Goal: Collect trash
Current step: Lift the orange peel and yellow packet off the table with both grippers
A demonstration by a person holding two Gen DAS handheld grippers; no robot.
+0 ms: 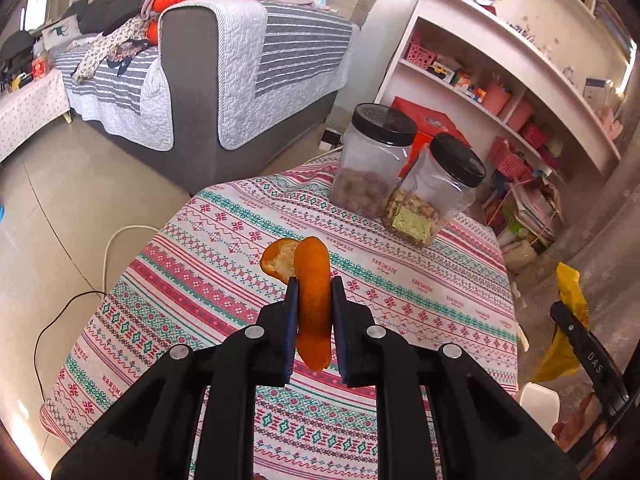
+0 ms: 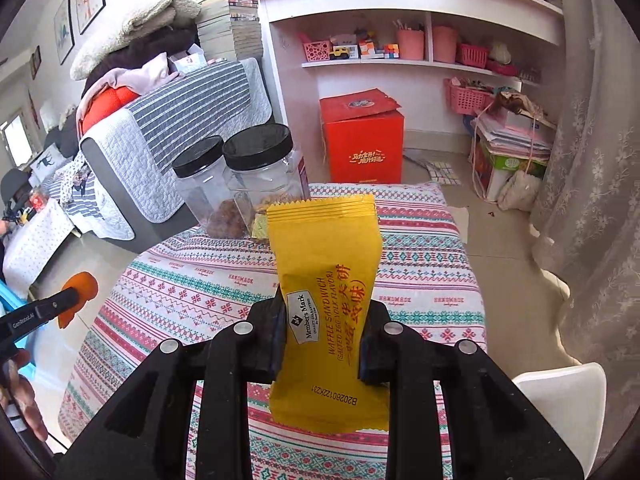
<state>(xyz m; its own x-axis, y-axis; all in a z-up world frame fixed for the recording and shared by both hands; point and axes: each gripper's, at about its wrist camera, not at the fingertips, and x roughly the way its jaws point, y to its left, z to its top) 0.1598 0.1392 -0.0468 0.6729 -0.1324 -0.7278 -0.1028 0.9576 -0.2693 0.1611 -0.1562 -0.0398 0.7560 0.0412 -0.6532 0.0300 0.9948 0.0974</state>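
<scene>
Jaws pinch both: left gripper (image 1: 314, 284) holds light, soft peel (image 1: 314, 300) mid-frame; right gripper (image 2: 324, 300) holds slippery wrapper (image 2: 326, 280) at its middle.

Orange peel (image 1: 314, 304) upright between closed jaws of left gripper (image 1: 314, 308), above patterned tablecloth (image 1: 224, 280).

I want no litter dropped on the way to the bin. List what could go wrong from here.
1. The orange peel is pinched only along one strip by the left tongs; its curled flap could tear loose.
2. The yellow wrapper in the right tongs looks slick and might slip.
</scene>
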